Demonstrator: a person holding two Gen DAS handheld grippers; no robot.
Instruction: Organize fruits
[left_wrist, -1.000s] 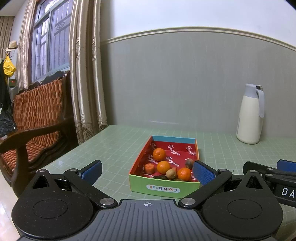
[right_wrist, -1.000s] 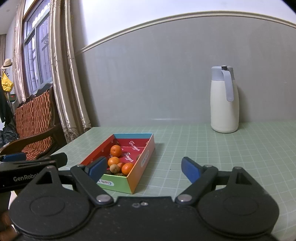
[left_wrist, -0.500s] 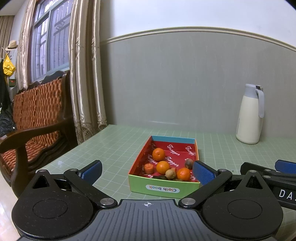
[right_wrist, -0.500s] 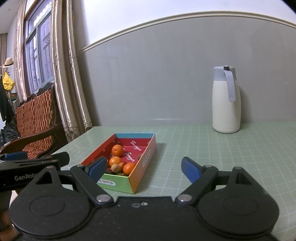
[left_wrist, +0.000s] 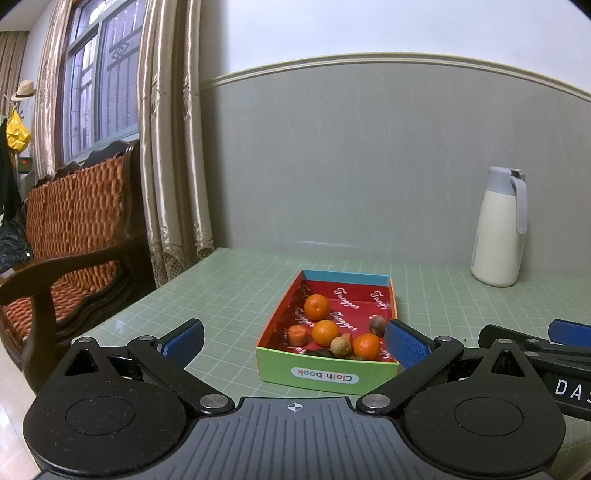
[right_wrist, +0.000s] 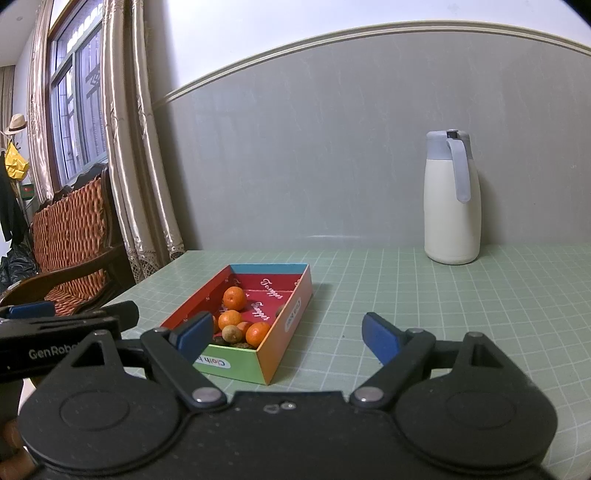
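Observation:
A coloured cardboard box (left_wrist: 327, 374) with a red inside stands on the green grid mat. In it lie three oranges (left_wrist: 316, 307), a small red-orange fruit (left_wrist: 297, 335), a tan round fruit (left_wrist: 340, 346) and a brown one (left_wrist: 377, 326). My left gripper (left_wrist: 293, 341) is open and empty, just short of the box's near end. My right gripper (right_wrist: 284, 334) is open and empty, to the right of the box (right_wrist: 271, 354), with its left finger in front of the box's near corner. Each gripper shows at the edge of the other's view.
A white thermos jug (left_wrist: 498, 230) with a grey lid stands at the back right by the grey wall, and it also shows in the right wrist view (right_wrist: 451, 199). A wooden chair (left_wrist: 66, 236) with orange cushions and curtains stand off the table's left edge.
Both grippers stay open. The right wrist view has shifted slightly, so the box and jug sit a little further right in it. The left view is almost unchanged.

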